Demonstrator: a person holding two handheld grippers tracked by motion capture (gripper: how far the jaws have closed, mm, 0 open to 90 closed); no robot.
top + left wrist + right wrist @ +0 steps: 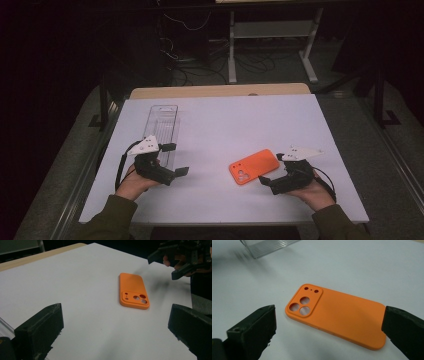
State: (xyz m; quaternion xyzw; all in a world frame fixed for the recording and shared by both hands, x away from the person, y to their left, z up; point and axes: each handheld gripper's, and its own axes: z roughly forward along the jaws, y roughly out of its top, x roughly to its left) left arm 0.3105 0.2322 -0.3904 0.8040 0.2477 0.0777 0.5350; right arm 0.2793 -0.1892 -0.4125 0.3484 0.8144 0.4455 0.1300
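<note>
My right tongs [270, 170] gape empty just beside the orange phone case [253, 166] at lower centre; my left tongs [176, 159] gape empty over the desk [225, 120].

You have an orange matt phone case [342, 315] of smooth, soft-looking plastic, its camera cut-outs cleanly edged; the white table sheet [220, 125] under it looks matt and smooth; the clear ribbed plastic tray [163, 127] shines glossy; your black gripper jaws look like rough, matt plastic with scuffed edges; the olive sleeve [112, 217] is cloth.
</note>
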